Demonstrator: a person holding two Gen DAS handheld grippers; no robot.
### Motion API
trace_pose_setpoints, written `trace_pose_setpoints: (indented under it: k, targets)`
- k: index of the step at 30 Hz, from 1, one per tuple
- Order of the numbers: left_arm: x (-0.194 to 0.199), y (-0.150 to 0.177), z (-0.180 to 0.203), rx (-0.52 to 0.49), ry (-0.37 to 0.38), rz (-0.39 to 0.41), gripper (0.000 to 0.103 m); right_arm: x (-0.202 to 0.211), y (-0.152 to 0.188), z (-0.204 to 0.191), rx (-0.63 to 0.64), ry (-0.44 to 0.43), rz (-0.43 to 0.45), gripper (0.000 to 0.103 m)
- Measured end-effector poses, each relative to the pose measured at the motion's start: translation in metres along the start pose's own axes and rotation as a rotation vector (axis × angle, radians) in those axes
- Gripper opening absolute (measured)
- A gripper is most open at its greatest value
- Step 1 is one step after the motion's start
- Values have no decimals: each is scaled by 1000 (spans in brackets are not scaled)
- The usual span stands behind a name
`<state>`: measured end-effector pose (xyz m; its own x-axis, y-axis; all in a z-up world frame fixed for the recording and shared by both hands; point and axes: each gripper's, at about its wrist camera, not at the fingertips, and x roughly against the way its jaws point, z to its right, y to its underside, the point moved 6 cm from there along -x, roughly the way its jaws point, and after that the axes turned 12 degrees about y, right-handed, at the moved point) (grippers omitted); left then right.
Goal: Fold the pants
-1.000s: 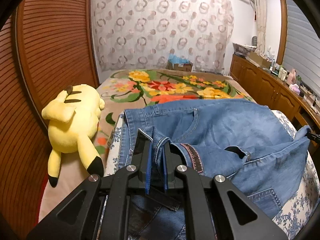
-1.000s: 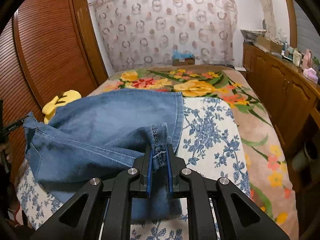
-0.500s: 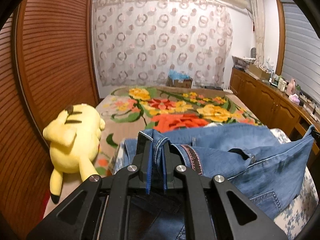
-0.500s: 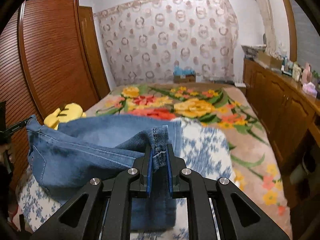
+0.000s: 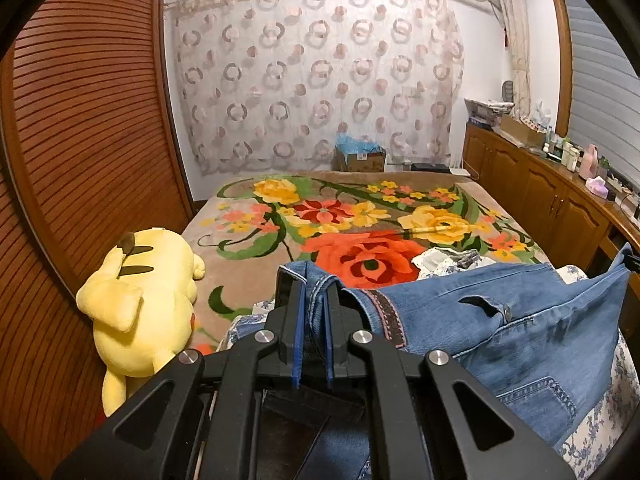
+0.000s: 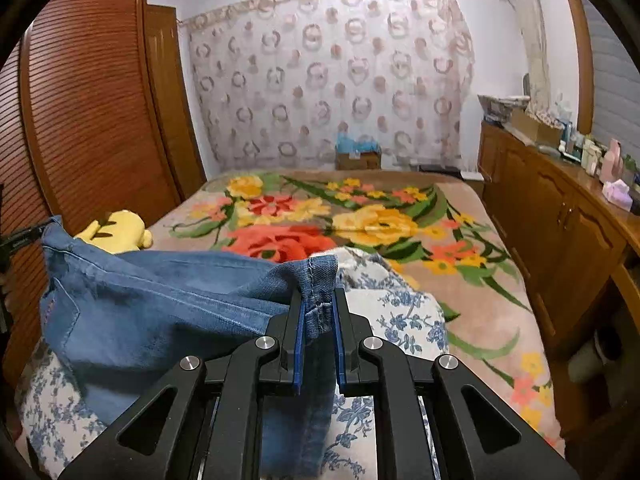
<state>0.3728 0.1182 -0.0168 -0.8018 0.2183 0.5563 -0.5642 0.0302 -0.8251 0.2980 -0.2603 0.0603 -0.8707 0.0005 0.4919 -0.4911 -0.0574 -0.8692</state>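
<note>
Blue denim pants (image 5: 500, 332) hang stretched between my two grippers above the near end of the bed. My left gripper (image 5: 311, 300) is shut on the waistband end, where a brown belt strip and a pocket button show. My right gripper (image 6: 318, 300) is shut on a hemmed edge of the same pants (image 6: 160, 304), and cloth droops below its fingers. Each view shows the far corner of the denim pinched by the other gripper at the frame's edge. The lower part of the pants is hidden behind the gripper bodies.
The bed carries a brown flowered blanket (image 5: 360, 220) and a blue-and-white floral sheet (image 6: 400, 312) under the pants. A yellow plush toy (image 5: 140, 300) lies at the bed's left edge by the wooden wardrobe (image 5: 80, 140). A cluttered wooden sideboard (image 6: 560, 208) runs along the right.
Both grippers have lifted the pants off the bed and drawn them nearer. More of the flowered blanket shows beyond the denim, and the sheet's corner has been dragged into a bunch.
</note>
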Motion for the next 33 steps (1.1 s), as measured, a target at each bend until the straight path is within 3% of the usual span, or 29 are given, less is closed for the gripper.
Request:
trace_pose_setpoints:
  k: [5, 21, 29, 31, 33]
  targets:
    - [-16, -2, -4, 1, 3, -18, 9, 2, -20, -1, -1, 10, 1, 12]
    - [-59, -10, -27, 30, -16, -44, 9, -29, -27, -5, 12, 32, 8, 12]
    - [-83, 7, -35, 51, -29, -122, 10, -58, -15, -10, 35, 37, -70, 12]
    - [-88, 12, -35, 49, -37, -148, 16, -62, -14, -9, 29, 36, -91, 12]
    - [-87, 16, -35, 51, -33, -158, 21, -62, -14, -7, 17, 37, -106, 19]
